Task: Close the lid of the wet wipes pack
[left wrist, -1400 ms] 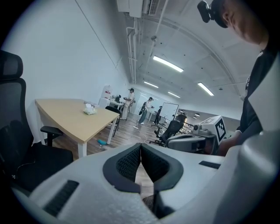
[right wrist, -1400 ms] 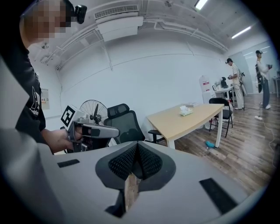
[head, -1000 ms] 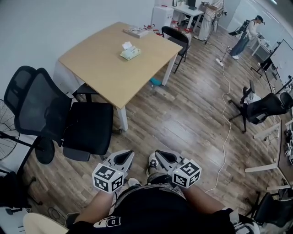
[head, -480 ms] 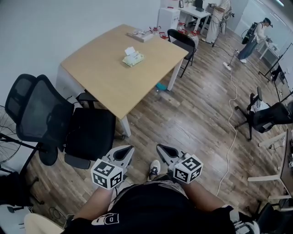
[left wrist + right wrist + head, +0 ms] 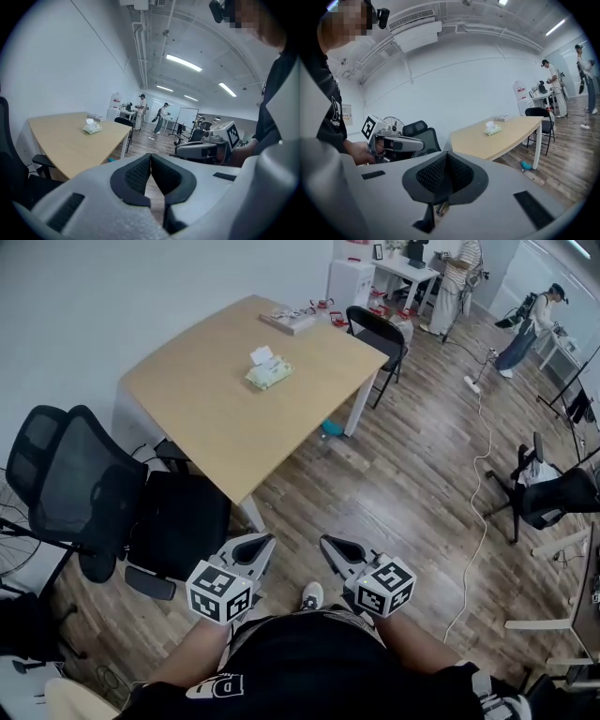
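Left claw (image 5: pixel 151 157): jaws together, pads meeting along one seam, nothing between them; held low in front of the person's body over the wooden floor (image 5: pixel 394 493), marker cube facing up. Right claw (image 5: pixel 446 158): jaws likewise pressed together and empty; held beside the left claw at about the same height, the two near each other but apart. Wet wipes pack (image 5: pixel 267 373): pale green soft pack lying flat on the far half of the surface (image 5: pixel 206 418), well apart from both claws; a white flap (image 5: pixel 261 356) stands up at its far end. Surface: light wood top on white legs, bare around the pack. Flat stack of printed matter (image 5: pixel 289 321): on the far corner of the surface, apart from the pack. Black mesh office chair (image 5: pixel 89 498): at the near left side of the surface, its seat partly tucked under the edge. Black folding chair (image 5: pixel 377 329): at the far right side of the surface. Small blue object (image 5: pixel 330 428): on the floor under the surface's right edge; too small to identify. White cable (image 5: pixel 480 493): trailing across the floor to the right. Two persons (image 5: pixel 463 273): standing at the far end of the room by a white desk.
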### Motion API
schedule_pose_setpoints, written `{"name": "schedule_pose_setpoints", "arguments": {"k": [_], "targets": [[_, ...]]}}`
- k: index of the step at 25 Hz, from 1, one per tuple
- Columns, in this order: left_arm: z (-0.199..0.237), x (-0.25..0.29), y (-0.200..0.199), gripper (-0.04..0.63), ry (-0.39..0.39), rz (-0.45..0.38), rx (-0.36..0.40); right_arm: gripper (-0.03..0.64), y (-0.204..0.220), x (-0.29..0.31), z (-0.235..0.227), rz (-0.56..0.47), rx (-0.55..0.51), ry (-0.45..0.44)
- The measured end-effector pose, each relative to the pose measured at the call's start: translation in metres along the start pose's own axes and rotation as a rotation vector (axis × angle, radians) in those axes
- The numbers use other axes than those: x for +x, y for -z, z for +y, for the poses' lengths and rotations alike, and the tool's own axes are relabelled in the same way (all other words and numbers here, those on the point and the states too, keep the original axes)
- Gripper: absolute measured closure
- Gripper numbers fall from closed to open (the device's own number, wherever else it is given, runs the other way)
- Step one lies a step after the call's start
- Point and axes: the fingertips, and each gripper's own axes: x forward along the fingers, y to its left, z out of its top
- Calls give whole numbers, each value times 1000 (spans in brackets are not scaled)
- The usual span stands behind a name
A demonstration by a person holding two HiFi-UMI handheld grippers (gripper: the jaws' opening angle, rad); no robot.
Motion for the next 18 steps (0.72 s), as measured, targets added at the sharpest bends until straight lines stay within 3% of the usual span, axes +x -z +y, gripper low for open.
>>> {"name": "schedule_pose_setpoints", "arguments": {"k": [18], "targets": [[-8, 76, -29, 577, -51, 8, 7, 611, -16, -9, -81, 5, 41, -32]]}}
